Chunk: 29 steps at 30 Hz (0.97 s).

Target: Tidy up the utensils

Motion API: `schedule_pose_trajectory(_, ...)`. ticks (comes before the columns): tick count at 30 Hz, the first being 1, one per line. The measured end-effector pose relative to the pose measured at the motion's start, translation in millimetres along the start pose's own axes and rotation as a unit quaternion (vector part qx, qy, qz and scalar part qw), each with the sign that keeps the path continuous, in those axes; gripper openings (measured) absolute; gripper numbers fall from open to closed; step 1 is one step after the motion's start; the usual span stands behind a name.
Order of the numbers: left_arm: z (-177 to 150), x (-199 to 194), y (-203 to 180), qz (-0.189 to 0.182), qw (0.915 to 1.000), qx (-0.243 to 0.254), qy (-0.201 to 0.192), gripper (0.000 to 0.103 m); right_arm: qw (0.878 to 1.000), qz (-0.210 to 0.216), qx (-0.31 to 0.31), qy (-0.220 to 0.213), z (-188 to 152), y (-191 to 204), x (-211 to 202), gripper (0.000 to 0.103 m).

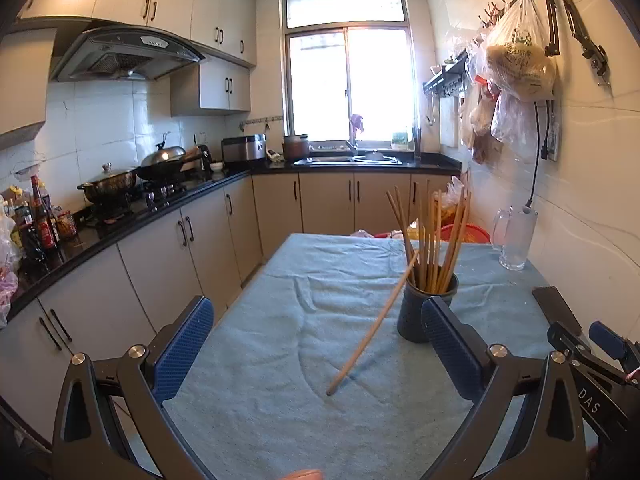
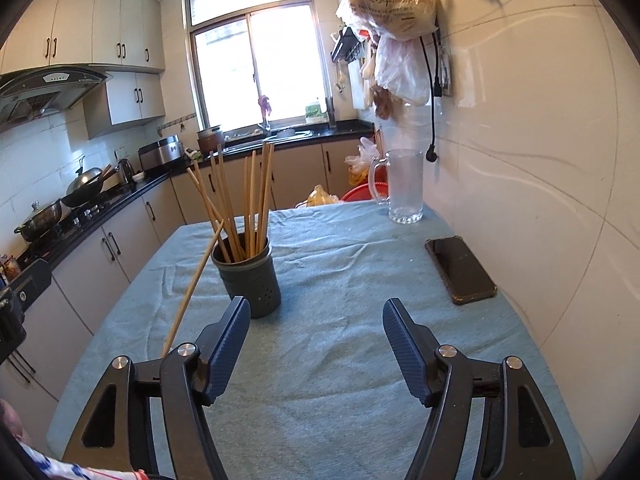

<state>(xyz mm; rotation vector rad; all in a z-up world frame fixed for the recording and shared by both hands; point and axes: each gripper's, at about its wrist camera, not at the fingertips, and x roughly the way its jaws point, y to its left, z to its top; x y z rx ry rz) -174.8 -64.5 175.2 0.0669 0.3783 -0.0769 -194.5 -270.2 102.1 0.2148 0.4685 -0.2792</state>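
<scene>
A dark grey utensil cup (image 1: 420, 316) (image 2: 252, 280) stands on the blue cloth-covered table (image 1: 260, 412) and holds several wooden chopsticks (image 1: 432, 236) (image 2: 256, 196) upright. One loose chopstick (image 1: 372, 326) (image 2: 192, 288) leans against the cup's rim, its lower end resting on the cloth. My left gripper (image 1: 317, 304) is open above the near cloth, with the leaning chopstick's lower end ahead between its fingers, untouched. My right gripper (image 2: 315, 308) is open too, just right of the cup, nothing between its pads.
A black phone (image 2: 460, 270) lies on the cloth near the right wall. A glass mug (image 2: 404, 184) stands at the table's far right corner. Plastic bags (image 1: 516, 60) hang on the wall above. The kitchen counter (image 1: 120, 228) with pots runs along the left.
</scene>
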Motion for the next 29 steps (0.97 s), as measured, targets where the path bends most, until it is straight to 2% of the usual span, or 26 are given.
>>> schedule_pose_trajectory(13, -6.9, 11.3, -13.4, -0.026, 0.9989, 0.013, 0.036, 0.103, 0.999, -0.006, -0.034, -0.035, 2.9, 7.9, -8.0, 0.079)
schedule_pose_trajectory(29, -8.5, 22.3, -22.3, -0.042, 0.9971, 0.023, 0.060, 0.103, 0.999, -0.007, -0.030, -0.027, 3.1, 1.4, 4.0, 0.082)
